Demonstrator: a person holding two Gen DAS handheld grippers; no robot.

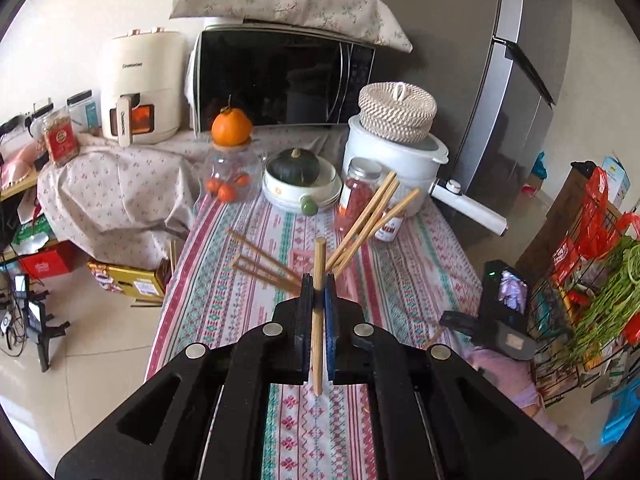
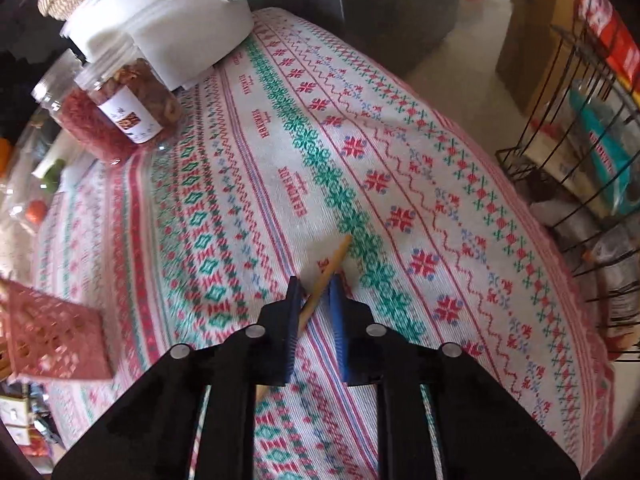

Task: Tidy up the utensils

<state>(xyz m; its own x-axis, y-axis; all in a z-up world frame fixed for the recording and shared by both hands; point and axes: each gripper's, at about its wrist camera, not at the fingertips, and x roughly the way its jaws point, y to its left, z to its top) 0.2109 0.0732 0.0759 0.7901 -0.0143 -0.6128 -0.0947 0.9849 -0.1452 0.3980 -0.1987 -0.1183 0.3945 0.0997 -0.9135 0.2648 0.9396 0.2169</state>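
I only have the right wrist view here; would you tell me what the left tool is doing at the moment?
Observer: The left tool is shut on one chopstick, held upright between its fingers.
Operator: Thank you. Where is it relative to the holder?
Observer: The pink holder sits just beyond the tool's tips and is mostly hidden by them.
Operator: Is anything in the holder already?
Observer: Yes, several other chopsticks appear to fan out of it, some leaning left and some right.
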